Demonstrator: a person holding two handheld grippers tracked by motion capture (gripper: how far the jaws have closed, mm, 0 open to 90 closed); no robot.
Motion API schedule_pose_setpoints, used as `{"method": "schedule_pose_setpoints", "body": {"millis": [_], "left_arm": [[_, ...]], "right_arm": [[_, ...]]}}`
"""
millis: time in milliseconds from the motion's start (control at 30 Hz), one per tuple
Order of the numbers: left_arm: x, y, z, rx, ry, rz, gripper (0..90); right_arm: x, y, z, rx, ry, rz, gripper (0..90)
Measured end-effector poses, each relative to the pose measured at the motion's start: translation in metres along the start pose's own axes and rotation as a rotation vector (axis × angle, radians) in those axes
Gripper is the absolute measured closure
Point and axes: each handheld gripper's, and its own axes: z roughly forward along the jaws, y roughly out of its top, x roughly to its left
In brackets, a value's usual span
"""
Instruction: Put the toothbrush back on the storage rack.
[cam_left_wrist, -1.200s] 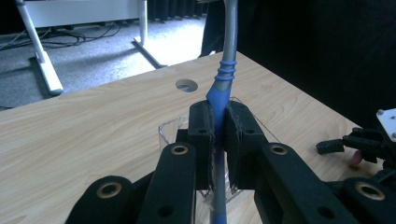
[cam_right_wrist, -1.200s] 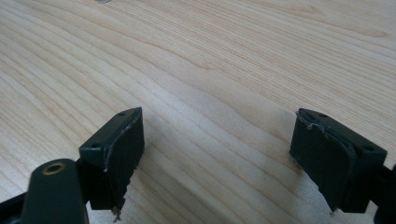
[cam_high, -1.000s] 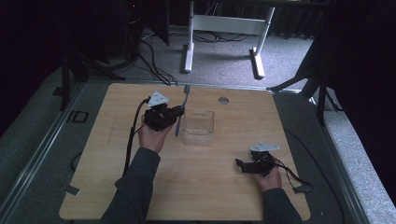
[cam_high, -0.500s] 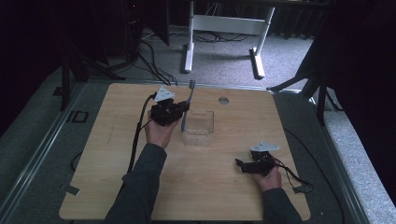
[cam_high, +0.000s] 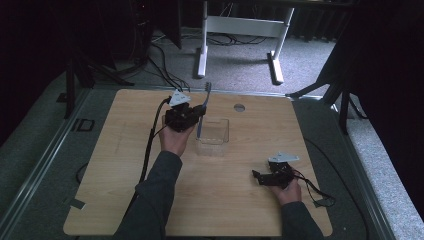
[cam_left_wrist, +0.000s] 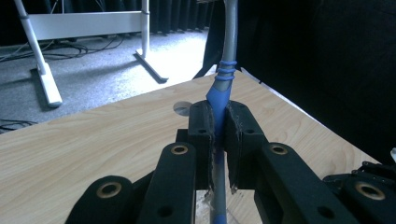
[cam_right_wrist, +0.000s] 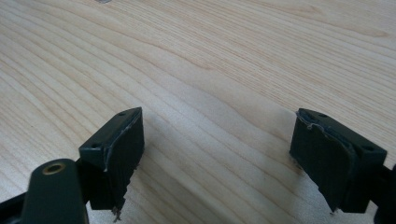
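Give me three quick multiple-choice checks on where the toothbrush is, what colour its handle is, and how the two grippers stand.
1. Where is the toothbrush?
A. flat on the table
B. held by the left gripper at the clear container
C. on the floor

2. What colour is its handle?
A. red and white
B. green
C. blue and grey

3. How is the right gripper?
A. open, holding nothing
B. shut on the toothbrush
C. shut on the container

Answers:
1 B: the left gripper view shows the fingers clamped on the handle.
2 C: blue grip, grey shaft.
3 A: its fingers stand wide apart over bare wood of the table.
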Motion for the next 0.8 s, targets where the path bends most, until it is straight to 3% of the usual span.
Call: {"method": "schedule_pose_setpoints", "body": {"millis": [367,800], "left_arm": [[0.004,-0.002,0.007,-0.008,0.013,-0.018,81.5],[0.005,-0.005,0.015,-0.006,0.024,-0.011,81.5]], "right_arm": [[0.000,0.000,0.000,0.001,-0.001,0.001,17.1],[0.000,0.000,0.000,0.001,0.001,0.000,17.1]]}}
